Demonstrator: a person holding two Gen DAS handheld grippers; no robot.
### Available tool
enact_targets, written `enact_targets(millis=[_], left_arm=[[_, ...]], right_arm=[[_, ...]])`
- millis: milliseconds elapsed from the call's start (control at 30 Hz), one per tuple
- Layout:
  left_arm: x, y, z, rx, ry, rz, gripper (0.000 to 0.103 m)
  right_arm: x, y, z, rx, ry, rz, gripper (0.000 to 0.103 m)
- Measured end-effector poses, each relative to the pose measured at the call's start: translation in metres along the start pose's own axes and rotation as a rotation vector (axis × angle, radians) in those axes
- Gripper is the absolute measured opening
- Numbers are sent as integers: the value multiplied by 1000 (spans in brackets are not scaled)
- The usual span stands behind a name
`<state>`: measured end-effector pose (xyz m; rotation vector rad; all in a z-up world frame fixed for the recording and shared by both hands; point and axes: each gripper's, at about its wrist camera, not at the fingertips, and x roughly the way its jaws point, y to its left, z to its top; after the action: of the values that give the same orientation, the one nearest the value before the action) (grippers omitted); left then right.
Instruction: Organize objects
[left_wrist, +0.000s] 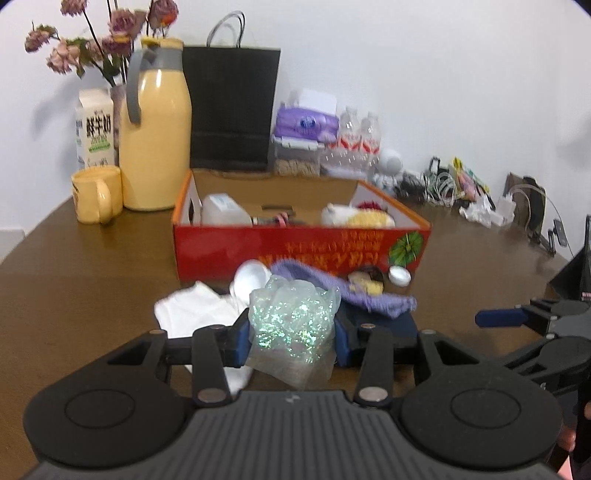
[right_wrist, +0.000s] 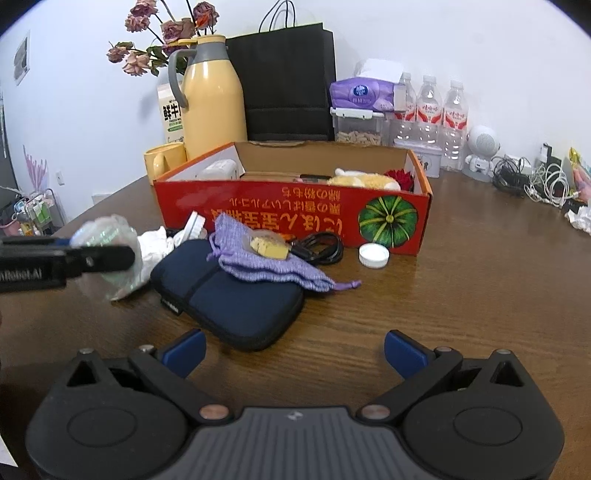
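My left gripper (left_wrist: 291, 336) is shut on a crumpled clear glittery bag (left_wrist: 293, 321), its blue pads pressing both sides; from the right wrist view the same glittery bag (right_wrist: 110, 236) hangs a little above the table at the left. Ahead stands an open red cardboard box (left_wrist: 295, 247) holding a white bottle, a plush toy and a red flower. In front of the red box (right_wrist: 280, 218) lie a purple knitted pouch (right_wrist: 258, 258) on a dark blue zip case (right_wrist: 229, 302), a white cloth (left_wrist: 192, 314), a black cable and a white cap (right_wrist: 373, 255). My right gripper (right_wrist: 293, 356) is open over bare table.
A yellow thermos (left_wrist: 155, 140), yellow mug (left_wrist: 96, 199), milk carton, flowers and black paper bag (left_wrist: 231, 107) stand behind the box. Tissues, water bottles (right_wrist: 430, 110), a white figurine and tangled cables line the back right. The brown table (right_wrist: 461, 295) shows bare wood at the right.
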<state>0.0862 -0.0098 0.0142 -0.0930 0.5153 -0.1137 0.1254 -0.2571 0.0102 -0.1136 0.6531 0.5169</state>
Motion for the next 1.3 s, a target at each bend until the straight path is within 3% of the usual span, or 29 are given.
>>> enact_targets(millis=[467, 700, 967, 1300], left_arm=[[24, 10, 50, -32, -117, 38, 44], [50, 26, 54, -75, -99, 67, 44], [60, 39, 46, -99, -59, 61, 44], [59, 36, 42, -94, -50, 43, 44]], right_arm=[[14, 1, 46, -35, -81, 7, 103], [41, -8, 75, -32, -92, 17, 102], [76, -15, 85, 11, -32, 126, 58], [91, -35, 74, 162, 18, 250, 30]])
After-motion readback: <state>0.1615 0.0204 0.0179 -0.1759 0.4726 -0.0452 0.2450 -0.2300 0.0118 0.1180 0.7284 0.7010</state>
